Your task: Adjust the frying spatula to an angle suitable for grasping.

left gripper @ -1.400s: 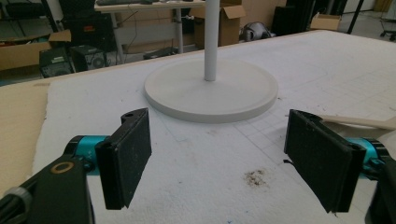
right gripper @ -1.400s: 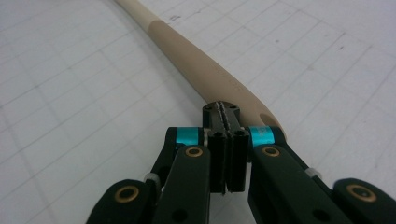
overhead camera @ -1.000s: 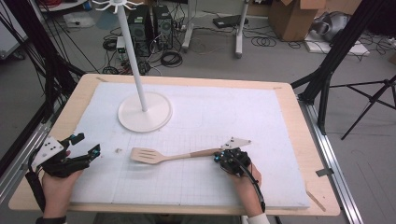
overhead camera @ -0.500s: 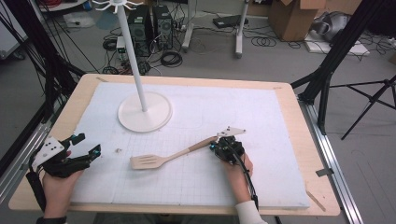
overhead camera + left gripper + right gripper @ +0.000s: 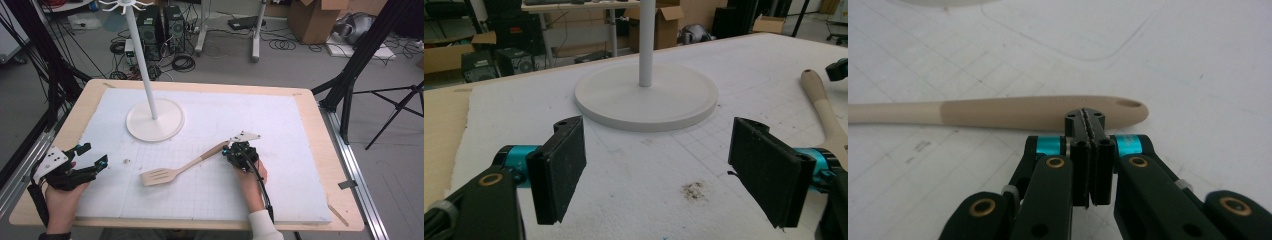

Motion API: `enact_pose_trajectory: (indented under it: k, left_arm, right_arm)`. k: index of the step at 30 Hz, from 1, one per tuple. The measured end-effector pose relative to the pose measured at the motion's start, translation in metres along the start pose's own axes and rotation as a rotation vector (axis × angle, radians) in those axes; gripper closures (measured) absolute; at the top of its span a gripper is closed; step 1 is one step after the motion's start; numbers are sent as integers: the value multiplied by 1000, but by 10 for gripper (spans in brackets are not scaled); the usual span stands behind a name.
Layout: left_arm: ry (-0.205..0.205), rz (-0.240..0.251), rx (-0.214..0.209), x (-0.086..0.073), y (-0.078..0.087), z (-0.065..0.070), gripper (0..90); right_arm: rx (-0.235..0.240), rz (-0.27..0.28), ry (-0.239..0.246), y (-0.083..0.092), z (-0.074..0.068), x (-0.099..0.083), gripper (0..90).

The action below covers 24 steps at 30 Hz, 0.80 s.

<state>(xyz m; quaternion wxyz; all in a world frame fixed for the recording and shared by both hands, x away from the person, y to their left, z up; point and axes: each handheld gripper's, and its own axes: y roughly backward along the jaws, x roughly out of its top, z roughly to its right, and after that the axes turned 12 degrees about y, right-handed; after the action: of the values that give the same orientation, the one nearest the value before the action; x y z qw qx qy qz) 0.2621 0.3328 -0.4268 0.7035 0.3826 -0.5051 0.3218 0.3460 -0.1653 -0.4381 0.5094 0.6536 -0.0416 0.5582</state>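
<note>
Now swung since a second ago: wooden spatula (image 5: 180,168), blade down toward 7 o'clock, handle end up toward 1 o'clock beside the right gripper (image 5: 239,151). Pushed rather than picked up, judging by the right gripper view: jaws pressed together on nothing, tips against the handle's near side by the hanging hole. Probably nudged for a better grasp, perhaps toward hanging on the white stand (image 5: 154,119) at 11 o'clock.

Left gripper (image 5: 85,162) parked at 8 o'clock, spread wide, empty.

Underneath, white gridded mat (image 5: 280,130) on a plywood table (image 5: 320,125); a dark crumb patch (image 5: 694,190). Beyond, cluttered floor: cables, computer towers, cardboard boxes, tripod legs.
</note>
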Motion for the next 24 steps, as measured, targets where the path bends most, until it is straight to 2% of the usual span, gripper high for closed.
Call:
enact_pose_trajectory:
  k: [1, 2, 7, 12, 13, 15, 17, 18, 24]
  left_arm:
    - [0, 0, 0, 0, 0, 0, 234]
    - [2, 3, 0, 0, 1, 0, 234]
    - [7, 11, 4, 1, 4, -2, 234]
    - [11, 10, 5, 1, 3, -3, 233]
    - [11, 10, 5, 1, 3, -3, 234]
    - [10, 5, 4, 1, 3, -3, 233]
    - [9, 5, 2, 1, 3, -3, 233]
    - [10, 5, -1, 1, 2, -3, 233]
    - [18, -4, -27, 1, 0, -5, 231]
  right_arm:
    - [0, 0, 0, 0, 0, 0, 892]
    - [-8, 33, 17, 10, -1, 1, 892]
    - [-22, 89, 52, 42, -1, -3, 883]
    - [-28, 173, 40, 76, 5, -21, 810]
    - [-28, 173, 40, 76, 5, -21, 810]
    - [-37, 201, 35, 91, 9, -35, 766]
    - [-38, 207, 31, 95, 11, -40, 743]
    - [-57, 221, 22, 102, 15, -52, 694]
    - [-88, 264, -23, 119, 21, -77, 535]
